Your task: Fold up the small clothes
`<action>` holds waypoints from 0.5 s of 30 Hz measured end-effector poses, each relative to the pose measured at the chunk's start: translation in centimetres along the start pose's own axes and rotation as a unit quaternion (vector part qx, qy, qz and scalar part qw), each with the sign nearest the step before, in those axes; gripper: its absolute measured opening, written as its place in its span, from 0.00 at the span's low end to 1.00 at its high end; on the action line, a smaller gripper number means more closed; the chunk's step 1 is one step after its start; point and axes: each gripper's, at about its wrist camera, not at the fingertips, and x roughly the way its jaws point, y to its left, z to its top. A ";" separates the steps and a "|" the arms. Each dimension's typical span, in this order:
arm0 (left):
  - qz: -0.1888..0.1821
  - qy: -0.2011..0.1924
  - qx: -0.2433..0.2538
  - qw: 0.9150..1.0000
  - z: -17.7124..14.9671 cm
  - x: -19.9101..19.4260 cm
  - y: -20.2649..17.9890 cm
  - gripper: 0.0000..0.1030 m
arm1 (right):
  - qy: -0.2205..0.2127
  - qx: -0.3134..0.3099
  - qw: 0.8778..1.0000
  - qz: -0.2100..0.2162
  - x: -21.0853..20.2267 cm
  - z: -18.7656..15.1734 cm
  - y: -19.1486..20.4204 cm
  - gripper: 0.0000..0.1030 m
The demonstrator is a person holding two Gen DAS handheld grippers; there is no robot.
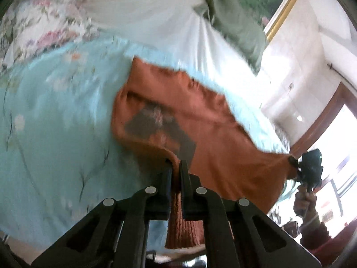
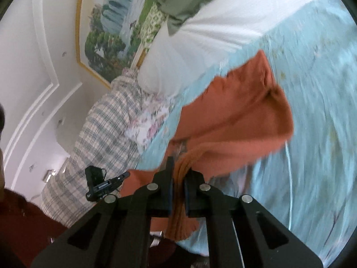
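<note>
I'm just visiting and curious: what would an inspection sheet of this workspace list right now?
Surface: bed under a pale blue flowered cover.
Job's things: rust-orange knitted garment, a dark print on it, partly raised off the cover.
Clutter: green pillow, checked blanket.
Grippers: left gripper and right gripper each shut on the garment's ribbed edge.
Cables: nothing seen.
Surroundings: gold-framed landscape painting on a white wall, a window.

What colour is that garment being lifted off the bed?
Rust orange garment, with a dark printed patch; clearest in the left wrist view.
</note>
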 end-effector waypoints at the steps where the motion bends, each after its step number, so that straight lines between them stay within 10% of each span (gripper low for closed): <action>1: 0.002 -0.013 0.000 1.000 1.1 0.4 -0.2 0.04 | -0.006 -0.001 1.000 -0.005 0.3 0.8 -0.1 0.08; 15: 0.112 -0.077 -0.019 0.991 17.1 12.2 1.9 0.04 | -0.020 0.013 0.990 -0.141 10.0 17.1 -8.0 0.08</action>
